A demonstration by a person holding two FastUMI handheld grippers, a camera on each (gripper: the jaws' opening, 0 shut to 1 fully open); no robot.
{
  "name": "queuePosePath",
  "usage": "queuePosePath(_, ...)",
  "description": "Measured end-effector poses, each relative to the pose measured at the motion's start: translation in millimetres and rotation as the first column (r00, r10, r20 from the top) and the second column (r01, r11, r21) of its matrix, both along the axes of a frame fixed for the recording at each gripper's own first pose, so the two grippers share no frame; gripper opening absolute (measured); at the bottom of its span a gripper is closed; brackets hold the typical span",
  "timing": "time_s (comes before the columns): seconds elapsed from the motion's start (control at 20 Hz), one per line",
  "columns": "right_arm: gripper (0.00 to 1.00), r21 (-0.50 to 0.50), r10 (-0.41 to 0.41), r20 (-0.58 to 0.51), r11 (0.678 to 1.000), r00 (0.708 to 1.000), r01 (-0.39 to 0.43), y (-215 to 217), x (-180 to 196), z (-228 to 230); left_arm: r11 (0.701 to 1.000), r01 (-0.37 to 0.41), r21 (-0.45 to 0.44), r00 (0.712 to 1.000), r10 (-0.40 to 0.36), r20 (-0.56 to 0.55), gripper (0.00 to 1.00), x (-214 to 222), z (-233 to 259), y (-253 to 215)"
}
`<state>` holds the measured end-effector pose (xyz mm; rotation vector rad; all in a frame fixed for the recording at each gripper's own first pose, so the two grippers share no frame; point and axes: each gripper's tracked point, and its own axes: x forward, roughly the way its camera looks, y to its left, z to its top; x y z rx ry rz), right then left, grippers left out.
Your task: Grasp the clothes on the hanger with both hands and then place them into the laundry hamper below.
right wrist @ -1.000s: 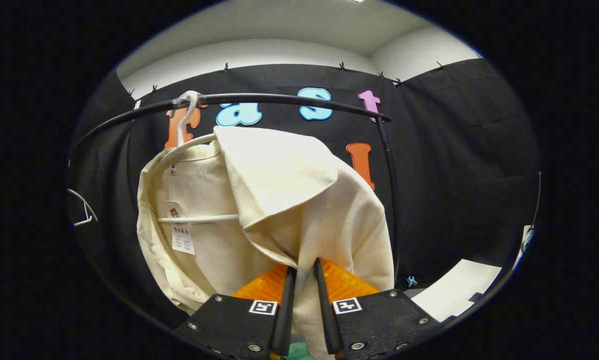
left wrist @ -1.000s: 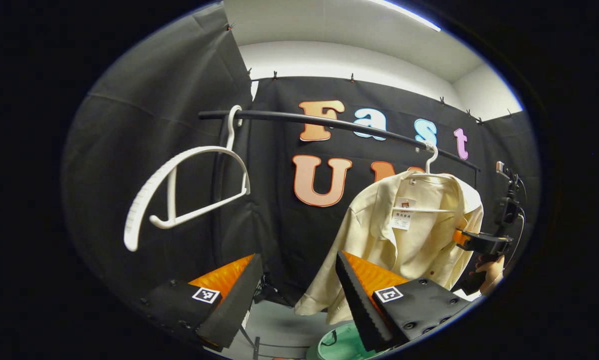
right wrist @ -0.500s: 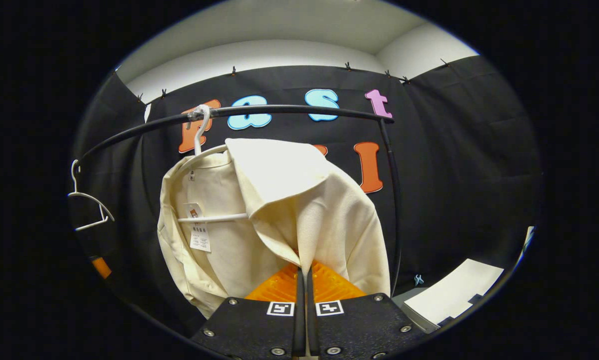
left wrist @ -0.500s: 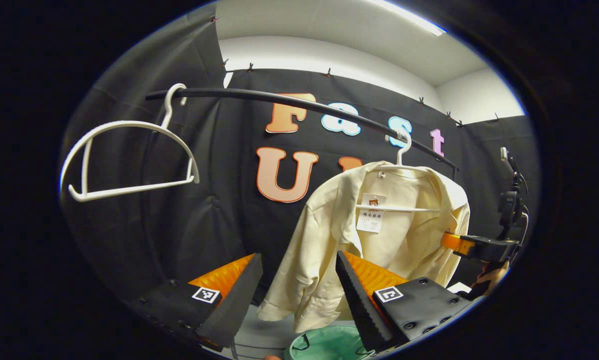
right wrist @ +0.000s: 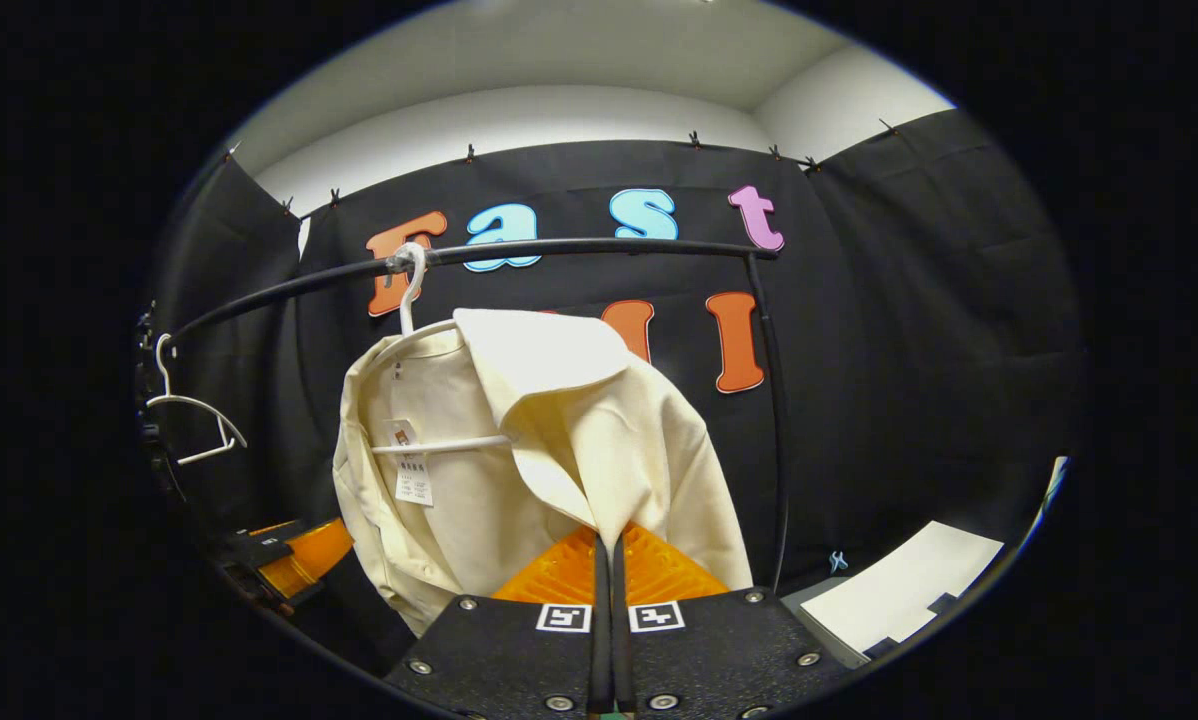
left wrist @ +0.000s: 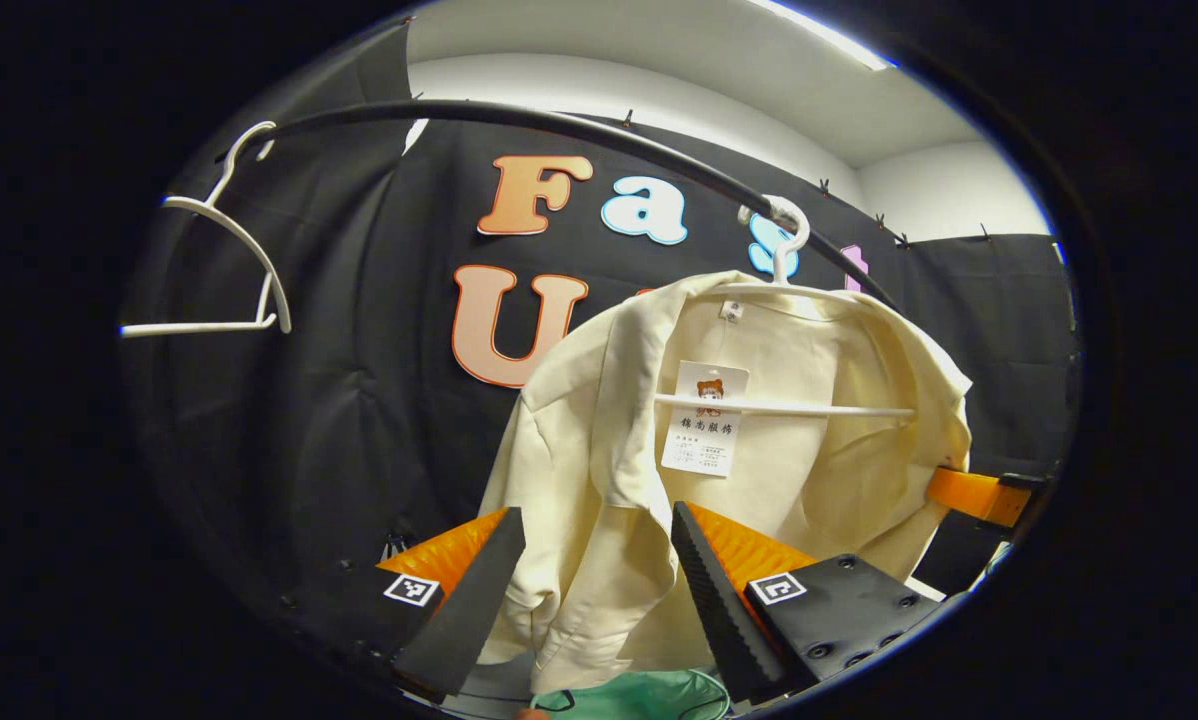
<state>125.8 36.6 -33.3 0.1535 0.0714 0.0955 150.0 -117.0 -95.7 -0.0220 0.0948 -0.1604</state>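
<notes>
A cream woven shirt [left wrist: 749,470] hung lengthwise downward on a white plastic hanger [left wrist: 784,300] from a curved black rail [right wrist: 579,248], open front facing the near side. The right gripper [right wrist: 607,610] pinched its right front edge, jaws closed. The left gripper [left wrist: 594,590] had its jaws apart around the left hem. A green hamper [left wrist: 639,695] sat below.

A white tag [left wrist: 702,418] with a small cartoon figure and printed characters is hung inside the cream shirt [left wrist: 599,480]. Square black-and-white markers [left wrist: 411,589] are carried on the gripper fingers.
</notes>
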Motion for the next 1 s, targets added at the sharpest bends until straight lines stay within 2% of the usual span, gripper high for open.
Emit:
queuePosePath(0.1, 0.0, 0.003, 0.004, 0.003, 1.0, 1.0, -0.004, -3, -2, 1, 1.0, -0.006, 0.025, 1.0, 0.006, 0.011, 1.0, 17, -4, -3)
queuePosePath(0.15, 0.0, 0.003, 0.005, 0.002, 1.0, 1.0, -0.005, -4, -3, 2, 0.999, -0.005, 0.037, 1.0, 0.004, 0.027, 0.97, 25, -4, -5)
queuePosePath(0.3, 0.0, 0.001, 0.009, 0.003, 1.0, 1.0, -0.009, -7, -6, 5, 0.996, 0.008, 0.09, 0.999, -0.011, 0.037, 0.97, 45, -15, -13)
queuePosePath(0.35, 0.0, -0.001, 0.01, 0.005, 1.0, 1.0, -0.01, -9, -6, 6, 0.996, 0.019, 0.086, 0.999, -0.021, 0.027, 1.0, 50, -19, -17)
queuePosePath(0.45, 0.0, -0.001, 0.008, 0.009, 1.0, 1.0, -0.008, -11, -6, 9, 0.998, 0.023, 0.065, 1.0, -0.024, 0.017, 1.0, 58, -22, -20)
queuePosePath(0.5, 0.0, 0.001, 0.006, 0.01, 1.0, 1.0, -0.006, -13, -7, 10, 0.998, 0.018, 0.057, 1.0, -0.018, 0.009, 0.97, 65, -24, -20)
queuePosePath(0.6, 0.0, -0.003, 0.003, 0.009, 1.0, 1.0, -0.003, -15, -8, 11, 0.999, 0.022, 0.046, 1.0, -0.022, -0.008, 0.97, 74, -28, -22)
queuePosePath(0.65, 0.0, -0.005, 0.004, 0.014, 1.0, 1.0, -0.004, -15, -9, 13, 0.999, 0.028, 0.044, 1.0, -0.028, -0.009, 0.92, 78, -28, -24)
queuePosePath(0.7, 0.0, -0.003, 0.007, 0.018, 1.0, 1.0, -0.007, -16, -10, 14, 0.998, 0.032, 0.047, 0.999, -0.031, -0.006, 1.0, 80, -28, -25)
queuePosePath(0.75, 0.0, 0.001, 0.009, 0.024, 1.0, 1.0, -0.009, -16, -12, 17, 0.998, 0.032, 0.049, 0.999, -0.032, -0.003, 0.89, 82, -29, -26)
queuePosePath(0.8, 0.0, 0.007, 0.009, 0.029, 1.0, 1.0, -0.009, -17, -12, 20, 0.998, 0.037, 0.042, 0.999, -0.037, -0.006, 0.89, 83, -31, -29)
queuePosePath(0.95, 0.0, 0.014, 0.006, 0.036, 1.0, 0.999, -0.007, -22, -13, 25, 0.999, 0.02, 0.035, 1.0, -0.02, -0.008, 0.54, 85, -31, -29)
queuePosePath(1.0, 0.0, 0.012, 0.007, 0.035, 1.0, 0.999, -0.007, -22, -12, 26, 0.999, 0.014, 0.041, 1.0, -0.014, -0.01, 0.54, 87, -33, -29)
